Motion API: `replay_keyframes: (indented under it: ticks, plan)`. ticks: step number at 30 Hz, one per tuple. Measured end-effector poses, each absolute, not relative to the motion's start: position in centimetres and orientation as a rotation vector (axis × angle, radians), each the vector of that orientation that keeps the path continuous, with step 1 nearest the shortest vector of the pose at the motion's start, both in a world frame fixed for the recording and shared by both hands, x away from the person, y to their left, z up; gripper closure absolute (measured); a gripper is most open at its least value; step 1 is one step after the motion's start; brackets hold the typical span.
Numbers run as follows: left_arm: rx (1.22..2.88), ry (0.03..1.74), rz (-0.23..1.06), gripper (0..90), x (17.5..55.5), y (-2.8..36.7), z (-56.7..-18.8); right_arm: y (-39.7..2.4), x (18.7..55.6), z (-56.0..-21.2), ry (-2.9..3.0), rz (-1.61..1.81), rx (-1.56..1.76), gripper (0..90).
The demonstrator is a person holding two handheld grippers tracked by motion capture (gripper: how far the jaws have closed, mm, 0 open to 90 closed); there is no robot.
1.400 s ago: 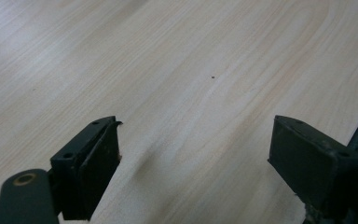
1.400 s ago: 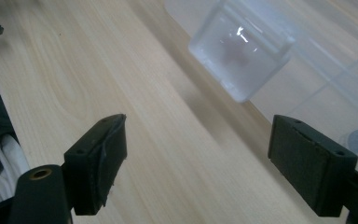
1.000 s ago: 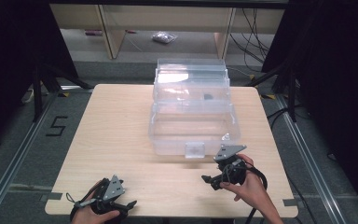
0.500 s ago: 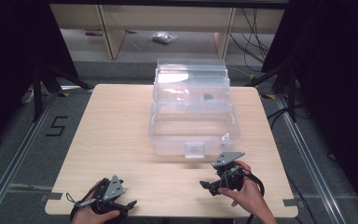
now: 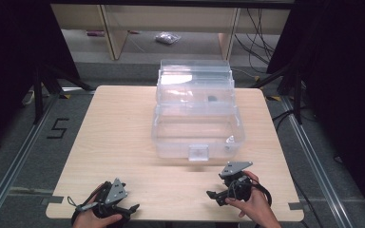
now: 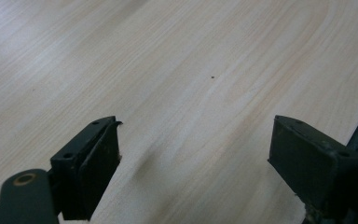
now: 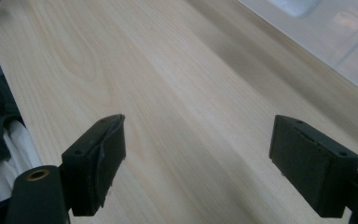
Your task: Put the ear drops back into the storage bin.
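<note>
Since a second ago the right gripper [image 5: 217, 195] has been drawing back from the clear plastic box [image 5: 197, 121] toward the near edge of the worktop [image 5: 119, 128], and it is now sitting low at the front right, well apart from the box's front wall. The right hand [image 5: 252, 202] is wrapping around it from behind, with the grey three-cornered plate on top facing up. The left gripper [image 5: 130, 210] is staying where it was, at the front left corner of the worktop, held in the left hand [image 5: 90, 218].

Along the right gripper view, the fingers [image 7: 98, 163] are standing wide apart with nothing between them, only bare pale wood, and the blurred lower edge of the box [image 7: 326, 42] is running across the upper right corner. Along the left gripper view, the fingers [image 6: 93, 163] are likewise spread wide over bare wood grain, gripping nothing.

From the high view, the box is sitting at the middle of the worktop toward its far edge, with its lid standing open behind it. A small latch tab [image 5: 198, 153] is showing at the centre of the front wall, and a small dark item [image 5: 212, 99] is lying inside the far part; what it is cannot be told.
</note>
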State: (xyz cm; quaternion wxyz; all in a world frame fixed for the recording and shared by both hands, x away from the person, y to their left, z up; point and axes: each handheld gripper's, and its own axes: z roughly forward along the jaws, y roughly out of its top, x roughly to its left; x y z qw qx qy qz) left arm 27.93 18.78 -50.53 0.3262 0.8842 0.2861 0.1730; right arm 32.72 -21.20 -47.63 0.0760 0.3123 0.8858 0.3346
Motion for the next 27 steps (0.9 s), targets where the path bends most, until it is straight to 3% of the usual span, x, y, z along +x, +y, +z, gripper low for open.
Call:
replay_keyframes:
  ticks: [27]
  plan:
    - [2.343, 0.744, 0.440, 15.6, 27.9, 18.8, -50.5, -23.5, 30.4, -48.6, 2.594, 1.021, 1.050, 16.9]
